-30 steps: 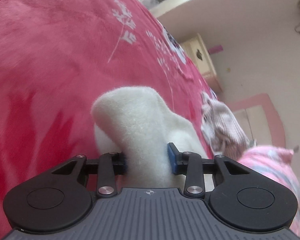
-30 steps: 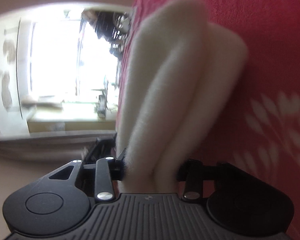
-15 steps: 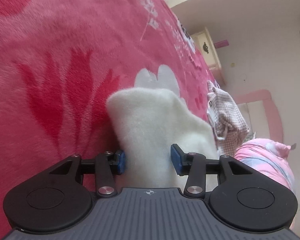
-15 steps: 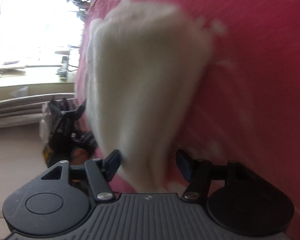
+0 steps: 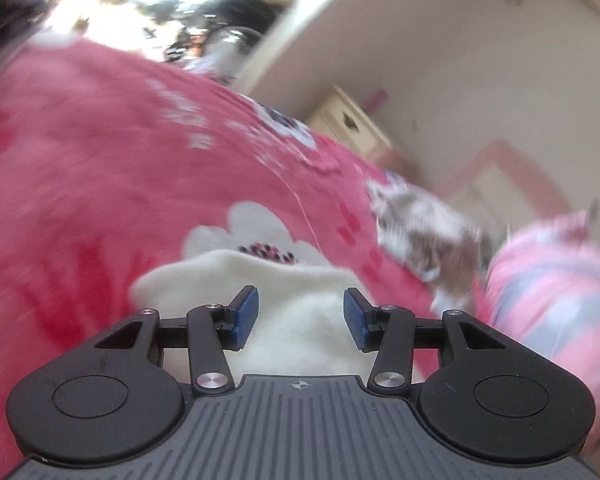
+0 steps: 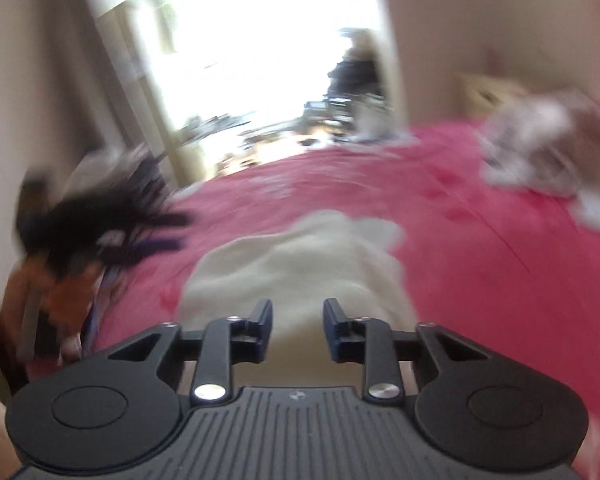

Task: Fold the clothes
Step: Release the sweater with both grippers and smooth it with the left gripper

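A white fleece garment [image 5: 296, 280] lies folded on the pink blanket [image 5: 100, 160]. My left gripper [image 5: 300, 316] hovers just above its near end, blue pads [image 5: 244, 314] spread apart and touching nothing. The right wrist view shows the same garment [image 6: 300, 256] stretching away from my right gripper [image 6: 298, 328]. Its jaws are closing, with a gap left between them; the fleece lies under and beyond the gap and the pads do not press it. Both views are blurred by motion.
A checked garment [image 5: 432, 236] lies crumpled further right on the bed, next to a pink striped bundle [image 5: 560, 280]. A cream cabinet [image 5: 348, 124] stands by the wall. A dark blurred shape [image 6: 88, 236] with orange on it sits at the bed's left edge.
Both grippers let go of the white garment, which dropped flat onto the blanket. Both rose and drew back. The right view rolled from sideways to level, its jaws widening and then narrowing.
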The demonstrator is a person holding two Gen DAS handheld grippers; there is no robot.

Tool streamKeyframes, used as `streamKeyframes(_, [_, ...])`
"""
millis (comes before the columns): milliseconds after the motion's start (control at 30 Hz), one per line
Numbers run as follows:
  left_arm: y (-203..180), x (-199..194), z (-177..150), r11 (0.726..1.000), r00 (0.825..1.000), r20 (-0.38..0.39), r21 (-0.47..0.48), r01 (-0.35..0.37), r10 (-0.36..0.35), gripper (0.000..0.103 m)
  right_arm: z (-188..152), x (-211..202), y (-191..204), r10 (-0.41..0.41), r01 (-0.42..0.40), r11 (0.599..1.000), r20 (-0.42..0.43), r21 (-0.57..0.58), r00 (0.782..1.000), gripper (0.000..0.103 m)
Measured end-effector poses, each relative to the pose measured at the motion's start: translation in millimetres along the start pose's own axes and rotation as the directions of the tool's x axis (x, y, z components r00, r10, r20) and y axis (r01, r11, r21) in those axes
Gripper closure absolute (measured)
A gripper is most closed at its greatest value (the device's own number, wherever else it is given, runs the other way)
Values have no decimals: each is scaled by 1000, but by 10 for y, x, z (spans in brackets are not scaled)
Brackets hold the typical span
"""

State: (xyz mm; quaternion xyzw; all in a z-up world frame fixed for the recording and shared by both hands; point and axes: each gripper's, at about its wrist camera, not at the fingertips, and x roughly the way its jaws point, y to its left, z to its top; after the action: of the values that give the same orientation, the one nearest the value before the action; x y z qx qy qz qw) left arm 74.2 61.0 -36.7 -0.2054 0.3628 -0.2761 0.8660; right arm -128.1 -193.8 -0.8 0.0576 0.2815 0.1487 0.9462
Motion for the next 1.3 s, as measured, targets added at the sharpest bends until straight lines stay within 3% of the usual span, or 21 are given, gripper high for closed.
streamKeyframes(133, [-153, 407, -113, 991, 998, -41, 121, -50, 56, 58, 1, 426, 254, 29, -33, 980, -22, -198, 999, 98])
streamKeyframes(233, [-206, 625, -209, 986, 996, -60, 156, -56, 66, 58, -164, 682, 223, -49, 31, 955, -56, -295, 997, 99])
streamKeyframes(300, [-244, 740, -280, 983, 995, -71, 175, -56, 69, 58, -327, 824, 48, -175, 144, 931, -64, -337, 982, 103])
streamKeyframes(333, [-282, 777, -312, 979, 995, -65, 195, -58, 72, 58, -370, 851, -55, -214, 180, 923, -67, -339, 974, 103])
streamKeyframes(433, [-339, 838, -331, 972, 996, -54, 226, -59, 73, 58, -247, 890, -120, -217, 188, 945, -86, -268, 972, 103])
streamKeyframes(600, [-318, 886, -325, 975, 996, -54, 215, -53, 66, 58, -142, 741, 83, -188, 180, 935, 5, -306, 982, 103])
streamKeyframes(667, [-350, 918, -336, 975, 996, -53, 217, -53, 66, 58, -280, 914, -14, -243, 214, 924, -55, -317, 968, 103])
streamKeyframes(833, [-412, 972, -361, 968, 996, -48, 244, -56, 70, 57, -315, 924, -10, -284, 246, 899, -52, -363, 958, 103])
streamKeyframes(967, [-369, 958, -371, 972, 997, -44, 229, -48, 59, 57, -153, 762, 111, -211, 218, 915, 56, -341, 976, 103])
streamKeyframes(1033, [-379, 959, -373, 971, 997, -43, 234, -51, 62, 57, -119, 838, 171, -193, 212, 903, 88, -374, 977, 103])
streamKeyframes(1133, [-382, 973, -366, 973, 997, -51, 225, -43, 56, 57, -264, 1251, -34, -291, 272, 893, 3, -357, 957, 103])
streamKeyframes(1300, [-446, 833, -321, 972, 1000, -9, 233, 12, -10, 56, -274, 1240, -200, -312, 293, 901, -9, -319, 950, 103])
